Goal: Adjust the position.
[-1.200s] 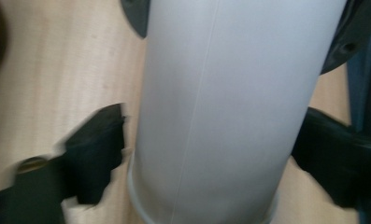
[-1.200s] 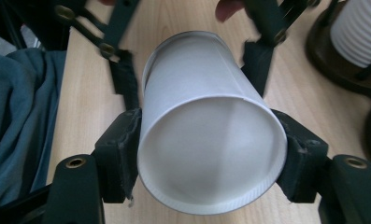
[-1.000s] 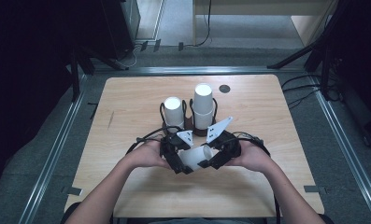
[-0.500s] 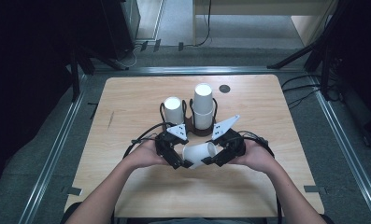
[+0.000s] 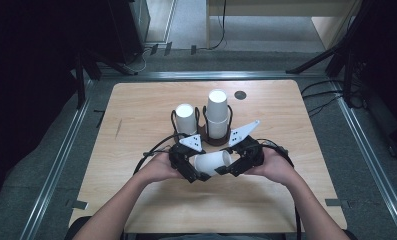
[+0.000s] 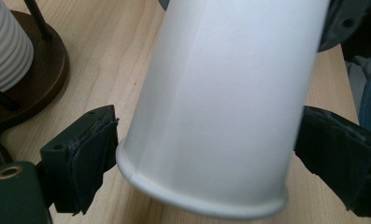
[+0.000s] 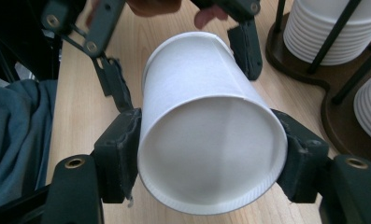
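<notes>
A white paper cup (image 5: 213,162) lies on its side just above the table, held between both grippers. My left gripper (image 5: 196,167) has its pads on the rim end; in the left gripper view that cup (image 6: 220,93) fills the gap between the jaws of the left gripper (image 6: 206,154). My right gripper (image 5: 231,167) clamps the base end, and in the right gripper view the cup (image 7: 197,84) turns its recessed bottom to the camera, squeezed between the pads of the right gripper (image 7: 211,154). Beyond it the left gripper (image 7: 179,67) flanks the far end.
A dark wire-post holder (image 5: 211,137) stands just behind the grippers with a short cup stack (image 5: 185,117) and a taller one (image 5: 217,112). A small black disc (image 5: 240,94) sits near the far edge of the wooden table (image 5: 136,110). Cables trail from both grippers.
The two grippers have drawn slightly apart, so more of the cup shows between them. Both keep their hold.
</notes>
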`<state>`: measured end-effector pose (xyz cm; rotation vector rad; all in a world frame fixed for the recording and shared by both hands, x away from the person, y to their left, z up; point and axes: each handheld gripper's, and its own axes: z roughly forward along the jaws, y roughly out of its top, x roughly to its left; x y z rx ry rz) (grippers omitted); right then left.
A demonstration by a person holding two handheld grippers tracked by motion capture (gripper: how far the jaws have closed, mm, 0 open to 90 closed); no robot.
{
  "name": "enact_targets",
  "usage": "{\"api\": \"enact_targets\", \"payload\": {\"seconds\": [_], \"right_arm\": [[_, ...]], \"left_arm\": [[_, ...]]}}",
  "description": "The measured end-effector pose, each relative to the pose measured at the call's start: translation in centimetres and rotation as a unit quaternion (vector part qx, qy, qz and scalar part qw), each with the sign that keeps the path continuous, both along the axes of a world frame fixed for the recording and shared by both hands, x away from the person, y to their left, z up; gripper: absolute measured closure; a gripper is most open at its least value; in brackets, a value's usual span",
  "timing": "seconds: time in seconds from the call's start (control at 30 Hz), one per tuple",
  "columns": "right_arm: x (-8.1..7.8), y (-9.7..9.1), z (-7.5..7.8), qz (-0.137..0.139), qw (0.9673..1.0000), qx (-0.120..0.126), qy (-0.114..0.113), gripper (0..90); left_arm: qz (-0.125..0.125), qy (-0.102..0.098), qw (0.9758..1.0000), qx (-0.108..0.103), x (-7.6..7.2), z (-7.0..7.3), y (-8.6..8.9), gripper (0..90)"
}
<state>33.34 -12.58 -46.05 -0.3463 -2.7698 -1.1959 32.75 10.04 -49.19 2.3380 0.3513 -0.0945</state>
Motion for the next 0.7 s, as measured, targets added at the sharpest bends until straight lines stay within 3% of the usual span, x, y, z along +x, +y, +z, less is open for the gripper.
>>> {"api": "enact_targets", "payload": {"seconds": [0.1, 0.17, 0.33, 0.47, 0.53, 0.6, 0.7], "right_arm": [[-0.1, 0.0, 0.3, 0.003, 1.0, 0.004, 0.0, 32.7], [-0.1, 0.0, 0.4, 0.001, 1.0, 0.006, 0.005, 32.7], [0.0, -0.2, 0.5, -0.001, 0.9999, 0.01, 0.007, 33.1], [0.1, -0.2, 0.6, -0.002, 0.9998, 0.014, 0.01, 32.2], [0.0, -0.2, 0.7, -0.012, 0.9998, 0.016, -0.005, 17.8], [0.1, -0.3, 0.6, -0.016, 0.9997, 0.014, -0.01, 16.9], [0.0, -0.3, 0.1, -0.017, 0.9997, -0.009, -0.013, 17.4]], "left_arm": [[0.0, -0.004, 1.0, 0.004, 0.0, -0.1, 0.0, 7.9], [-0.003, -0.005, 1.0, -0.002, -0.1, -0.1, 0.1, 15.0], [-0.007, -0.023, 0.9997, 0.002, -0.3, 0.4, 0.1, 21.2], [-0.01, -0.007, 0.9999, 0.005, 0.0, 0.7, 0.2, 23.7], [-0.005, -0.008, 0.9999, 0.006, 0.1, 1.1, 0.5, 24.0], [0.004, 0.004, 1.0, -0.002, 0.4, 1.4, 1.0, 24.2], [0.011, 0.002, 0.9999, 0.01, 0.5, 2.3, 1.6, 24.4]]}}
